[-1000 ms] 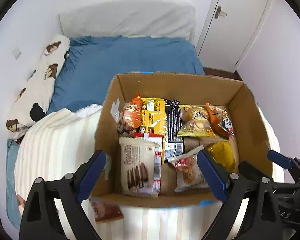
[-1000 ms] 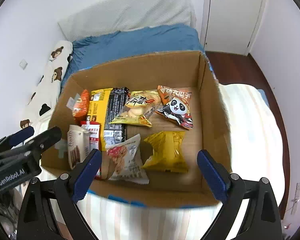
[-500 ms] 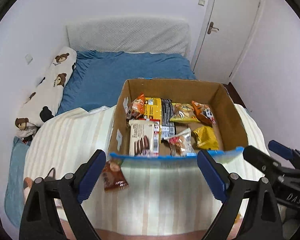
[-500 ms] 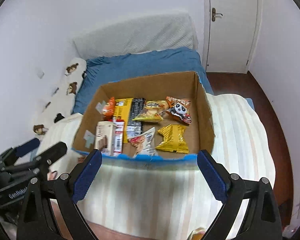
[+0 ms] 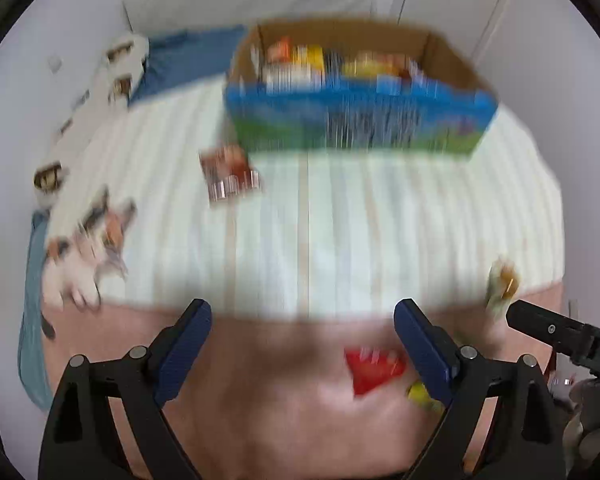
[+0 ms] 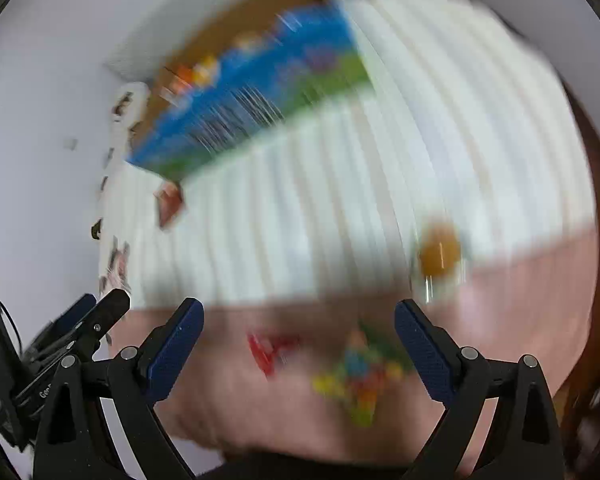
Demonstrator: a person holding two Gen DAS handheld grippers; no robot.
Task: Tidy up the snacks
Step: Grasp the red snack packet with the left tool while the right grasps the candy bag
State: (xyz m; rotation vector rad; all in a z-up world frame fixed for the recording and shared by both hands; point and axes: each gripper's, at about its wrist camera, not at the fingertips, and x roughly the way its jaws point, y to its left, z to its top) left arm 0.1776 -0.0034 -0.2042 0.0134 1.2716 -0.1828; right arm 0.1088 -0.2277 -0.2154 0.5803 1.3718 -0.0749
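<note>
The left gripper (image 5: 302, 338) stands with jaws spread wide and nothing between them, above a pink cover (image 5: 260, 380); the right gripper (image 6: 299, 338) is likewise spread and empty. A red packet (image 5: 374, 370) lies just beside the left gripper's right finger. Farther off, on the striped blanket (image 5: 340, 220), sits the box of snacks (image 5: 356, 124), a brown packet (image 5: 230, 174) near its corner. Both views are blurred.
</note>
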